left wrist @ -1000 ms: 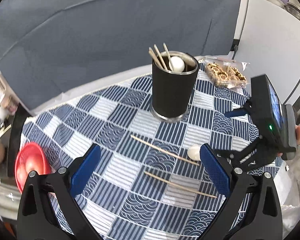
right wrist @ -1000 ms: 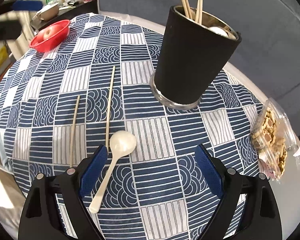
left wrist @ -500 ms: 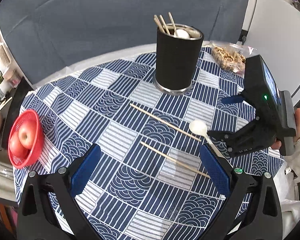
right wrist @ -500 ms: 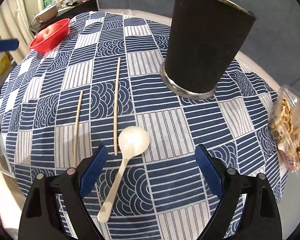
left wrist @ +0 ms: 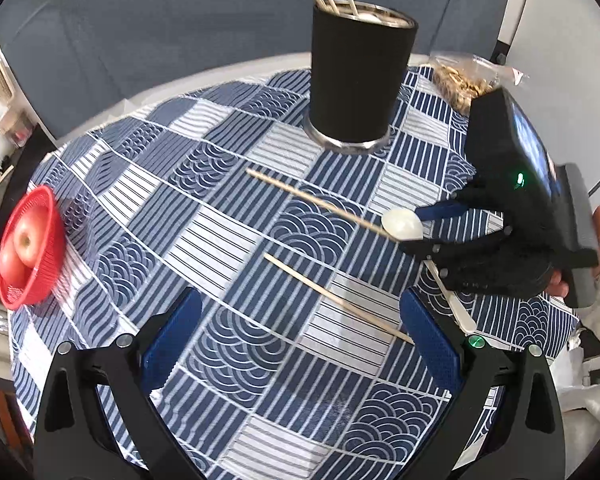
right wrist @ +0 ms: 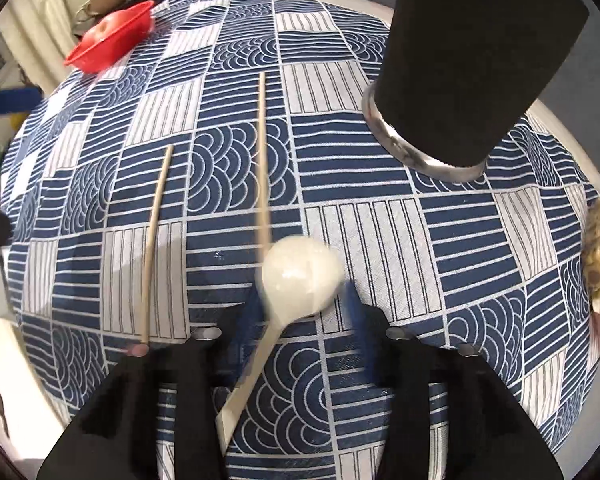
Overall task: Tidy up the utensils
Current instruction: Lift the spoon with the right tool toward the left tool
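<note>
The right gripper was low over the tabletop near its right edge, and its jaws had just been closing around the white spoon. The blue pads stood narrow on both sides of the spoon, just behind its bowl, but they were blurred, so I cannot tell if they already pressed on it. The spoon lay on the blue checked cloth, its bowl touching the end of the longer chopstick. The second chopstick lay nearer to the front edge, apart from the first. The left gripper hovered wide and empty above the front part. The black holder with more chopsticks stood upright near the back edge.
</note>
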A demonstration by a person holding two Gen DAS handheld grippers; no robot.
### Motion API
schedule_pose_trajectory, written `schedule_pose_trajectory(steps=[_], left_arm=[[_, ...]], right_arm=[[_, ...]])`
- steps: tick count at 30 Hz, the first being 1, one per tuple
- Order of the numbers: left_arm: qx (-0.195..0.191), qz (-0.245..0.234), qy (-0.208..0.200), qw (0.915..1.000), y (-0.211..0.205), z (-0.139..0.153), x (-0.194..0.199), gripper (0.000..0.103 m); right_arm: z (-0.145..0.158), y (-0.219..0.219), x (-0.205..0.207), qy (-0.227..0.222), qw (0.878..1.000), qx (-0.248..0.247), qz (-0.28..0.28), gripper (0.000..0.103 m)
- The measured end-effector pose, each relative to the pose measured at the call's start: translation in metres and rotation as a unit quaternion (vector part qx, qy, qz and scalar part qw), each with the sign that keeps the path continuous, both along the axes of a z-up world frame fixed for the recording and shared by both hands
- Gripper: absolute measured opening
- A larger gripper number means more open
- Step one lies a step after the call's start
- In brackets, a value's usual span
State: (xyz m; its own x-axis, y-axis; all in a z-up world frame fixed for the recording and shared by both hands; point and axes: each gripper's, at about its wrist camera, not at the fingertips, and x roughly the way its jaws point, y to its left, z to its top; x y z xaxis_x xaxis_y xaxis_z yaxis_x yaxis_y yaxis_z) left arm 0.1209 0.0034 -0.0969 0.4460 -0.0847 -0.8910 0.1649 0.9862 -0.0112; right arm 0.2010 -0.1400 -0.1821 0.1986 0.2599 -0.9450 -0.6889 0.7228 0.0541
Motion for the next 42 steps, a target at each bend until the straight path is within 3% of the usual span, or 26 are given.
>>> schedule_pose_trajectory(steps=[4, 9, 10, 11, 12, 16, 20, 23, 24, 26, 31, 37, 39, 42], left_arm=[[-0.019, -0.004, 0.013, 0.9997, -0.011, -0.014, 0.001, 0.097], [-0.039, -0.025, 0.017, 0.9988, -0.033, -0.028, 0.003, 0.097], [-0.045, -0.032, 0.015, 0.9984, -0.039, -0.030, 0.004, 0.097], [-0.053, -0.038, 0.013, 0.9978, -0.044, -0.031, 0.004, 0.097], [-0.063, -0.047, 0.012, 0.9969, -0.050, -0.033, 0.006, 0.097], [-0.079, -0.066, 0.015, 0.9946, -0.069, -0.042, 0.012, 0.097], [-0.083, -0.060, 0.026, 0.9944, -0.074, -0.049, 0.018, 0.097], [-0.086, -0.048, 0.026, 0.9948, -0.069, -0.051, 0.020, 0.097], [-0.088, -0.043, 0.026, 0.9949, -0.067, -0.051, 0.019, 0.097], [-0.083, -0.034, 0.028, 0.9956, -0.061, -0.052, 0.018, 0.097], [-0.080, -0.002, 0.030, 0.9964, -0.045, -0.053, 0.010, 0.097], [-0.067, 0.016, 0.035, 0.9970, -0.035, -0.056, 0.000, 0.097], [-0.067, 0.019, 0.035, 0.9969, -0.033, -0.056, -0.003, 0.097], [-0.067, 0.018, 0.033, 0.9971, -0.033, -0.056, -0.005, 0.097]], right_arm=[[0.002, -0.008, 0.003, 0.016, 0.999, 0.028, 0.001, 0.035], [0.010, -0.029, 0.012, 0.052, 0.993, 0.101, -0.021, 0.031], [0.011, -0.034, 0.015, 0.066, 0.990, 0.121, -0.024, 0.028], [0.011, -0.037, 0.018, 0.073, 0.988, 0.132, -0.025, 0.008], [0.009, -0.037, 0.020, 0.076, 0.988, 0.133, -0.025, 0.004], [0.001, -0.034, 0.023, 0.058, 0.993, 0.101, -0.017, 0.002], [0.003, -0.036, 0.027, 0.048, 0.994, 0.096, -0.003, 0.002], [0.010, -0.038, 0.030, 0.036, 0.995, 0.095, 0.006, 0.011], [0.011, -0.037, 0.032, 0.035, 0.995, 0.095, 0.008, 0.027], [0.015, -0.032, 0.034, 0.026, 0.995, 0.094, 0.016, 0.049], [0.017, -0.012, 0.032, -0.001, 0.997, 0.063, 0.048, 0.049], [0.000, 0.007, 0.021, -0.022, 0.997, 0.007, 0.073, 0.050], [0.001, 0.007, 0.019, -0.019, 0.997, 0.012, 0.080, 0.035], [0.001, 0.001, 0.023, 0.006, 0.997, 0.040, 0.069, 0.034]])
